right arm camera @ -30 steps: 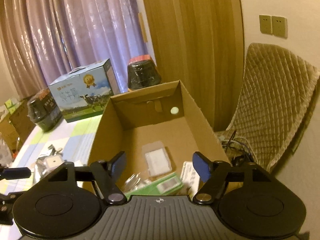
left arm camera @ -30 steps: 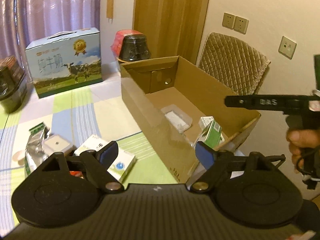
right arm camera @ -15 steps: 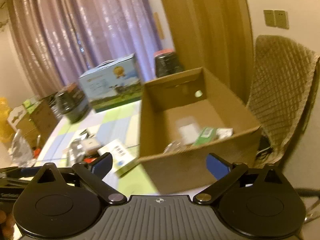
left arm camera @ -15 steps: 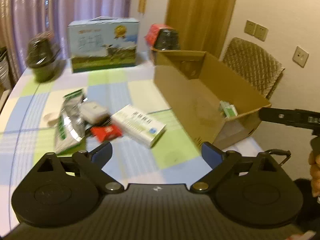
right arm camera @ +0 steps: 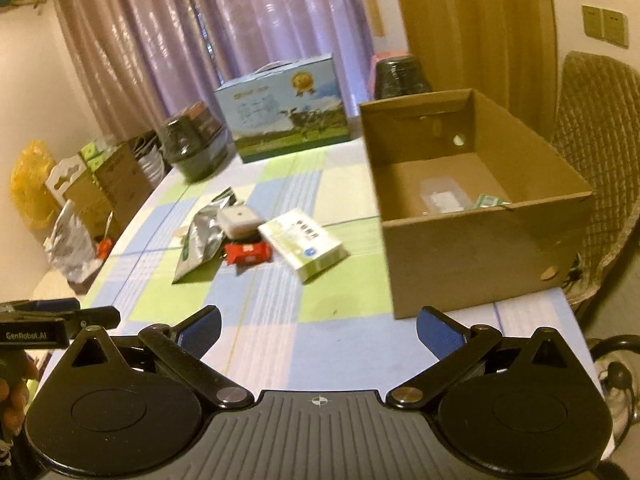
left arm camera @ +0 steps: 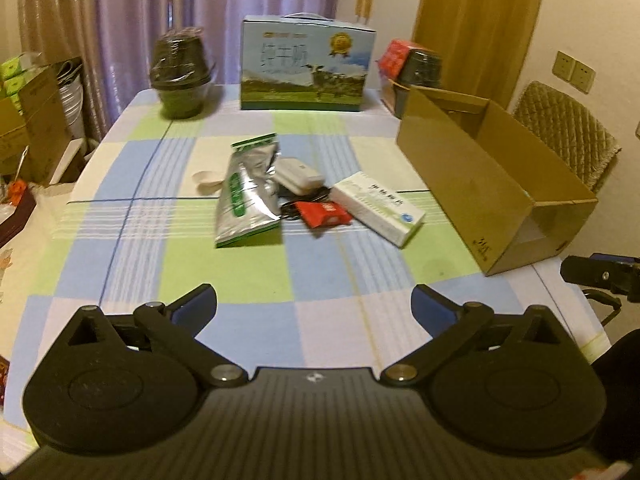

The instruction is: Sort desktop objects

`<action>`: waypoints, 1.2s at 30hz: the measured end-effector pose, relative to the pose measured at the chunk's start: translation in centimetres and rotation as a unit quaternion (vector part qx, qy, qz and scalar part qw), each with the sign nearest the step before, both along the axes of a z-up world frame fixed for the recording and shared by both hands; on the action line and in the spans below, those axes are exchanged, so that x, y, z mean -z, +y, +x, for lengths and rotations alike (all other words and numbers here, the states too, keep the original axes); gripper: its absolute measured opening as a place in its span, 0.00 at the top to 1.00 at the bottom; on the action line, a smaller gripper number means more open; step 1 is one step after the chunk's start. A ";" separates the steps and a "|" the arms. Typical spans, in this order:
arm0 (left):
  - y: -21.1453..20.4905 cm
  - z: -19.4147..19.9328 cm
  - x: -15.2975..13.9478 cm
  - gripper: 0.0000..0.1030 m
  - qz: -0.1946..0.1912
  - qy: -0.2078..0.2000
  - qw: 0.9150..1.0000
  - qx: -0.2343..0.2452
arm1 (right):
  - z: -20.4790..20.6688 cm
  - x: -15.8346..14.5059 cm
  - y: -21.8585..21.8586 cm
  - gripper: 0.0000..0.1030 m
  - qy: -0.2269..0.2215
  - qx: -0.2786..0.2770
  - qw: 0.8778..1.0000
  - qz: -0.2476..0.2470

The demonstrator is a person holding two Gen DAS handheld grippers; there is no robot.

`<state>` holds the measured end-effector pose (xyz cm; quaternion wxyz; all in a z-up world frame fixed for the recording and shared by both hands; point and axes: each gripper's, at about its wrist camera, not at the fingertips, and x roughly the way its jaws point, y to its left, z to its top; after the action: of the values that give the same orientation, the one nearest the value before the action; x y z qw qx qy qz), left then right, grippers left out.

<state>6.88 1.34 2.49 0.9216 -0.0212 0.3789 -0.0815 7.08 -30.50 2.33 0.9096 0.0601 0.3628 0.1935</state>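
Note:
A small pile lies mid-table: a silver-green foil pouch, a white case, a red snack packet and a white-green carton. The same carton and packet show in the right wrist view. An open cardboard box at the table's right edge holds a clear plastic case and a green pack. My left gripper is open and empty above the near table. My right gripper is likewise open and empty, short of the box.
At the far table edge stand a blue milk carton box and a dark wrapped tub; another dark tub is behind the cardboard box. A quilted chair stands to the right. Boxes and bags crowd the floor on the left.
Both grippers have pulled back from over the cardboard box toward the near table edge and swung left. The pile of loose items has come into the middle of both views.

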 end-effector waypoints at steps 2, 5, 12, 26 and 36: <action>0.6 -0.1 0.0 0.01 0.002 0.000 1.000 -0.005 | 0.0 0.1 0.7 0.02 -0.001 -0.008 1.000 -0.006; 1.0 0.2 -0.1 0.01 0.004 -0.003 1.000 -0.008 | 0.0 0.3 1.9 0.02 -0.006 -0.023 1.000 -0.016; 1.7 1.4 0.4 0.01 0.012 -0.004 1.000 -0.008 | 0.9 1.0 4.7 0.02 -0.024 -0.057 0.997 -0.035; 3.0 6.3 3.3 0.01 0.034 0.006 0.999 0.012 | 7.2 5.2 10.0 0.02 -0.051 -0.100 0.988 -0.102; 3.3 10.1 5.3 0.01 0.044 0.005 0.999 0.031 | 13.3 9.1 12.0 0.02 -0.046 -0.102 0.979 -0.168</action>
<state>16.98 4.59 -2.84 0.9166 0.0309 0.3876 -0.0935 20.37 -18.48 -6.75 0.8978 -0.1401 0.3521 0.2244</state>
